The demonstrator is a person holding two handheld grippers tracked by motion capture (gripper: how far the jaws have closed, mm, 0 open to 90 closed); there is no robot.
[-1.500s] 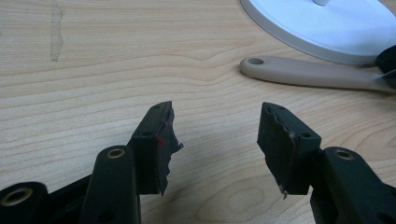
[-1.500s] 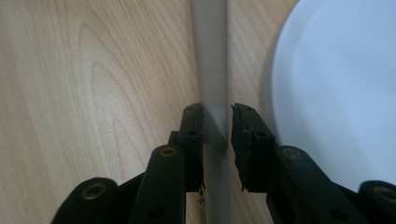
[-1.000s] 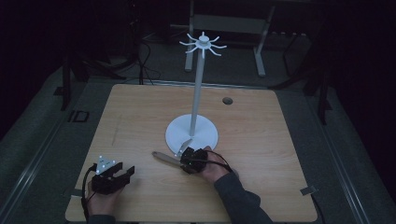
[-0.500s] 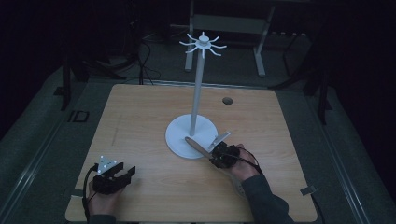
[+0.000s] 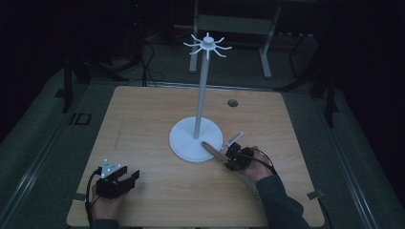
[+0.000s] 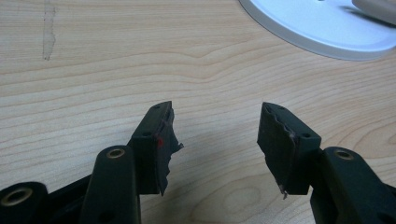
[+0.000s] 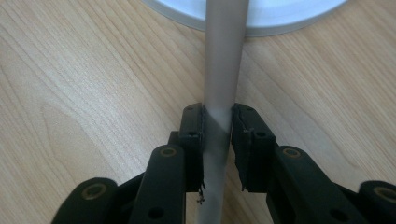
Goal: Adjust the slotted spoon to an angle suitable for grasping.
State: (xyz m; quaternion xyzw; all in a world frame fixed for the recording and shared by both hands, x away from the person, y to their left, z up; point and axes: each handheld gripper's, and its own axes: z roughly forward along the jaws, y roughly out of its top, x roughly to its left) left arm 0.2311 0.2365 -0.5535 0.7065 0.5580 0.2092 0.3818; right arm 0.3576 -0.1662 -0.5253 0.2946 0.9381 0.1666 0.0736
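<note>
Here the right gripper (image 5: 228, 156) clamps a grey rod (image 7: 223, 88) over the stand's white base (image 5: 186, 143) — left gripper (image 6: 215, 140) jaws apart.

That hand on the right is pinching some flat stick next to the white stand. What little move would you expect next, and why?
Probably a lift of the right tool toward the hooks atop the stand. Its jaws are shut on the stick, whose far end lies over the stand's round base, low above the table. The left tool is open, holding nothing.
</note>
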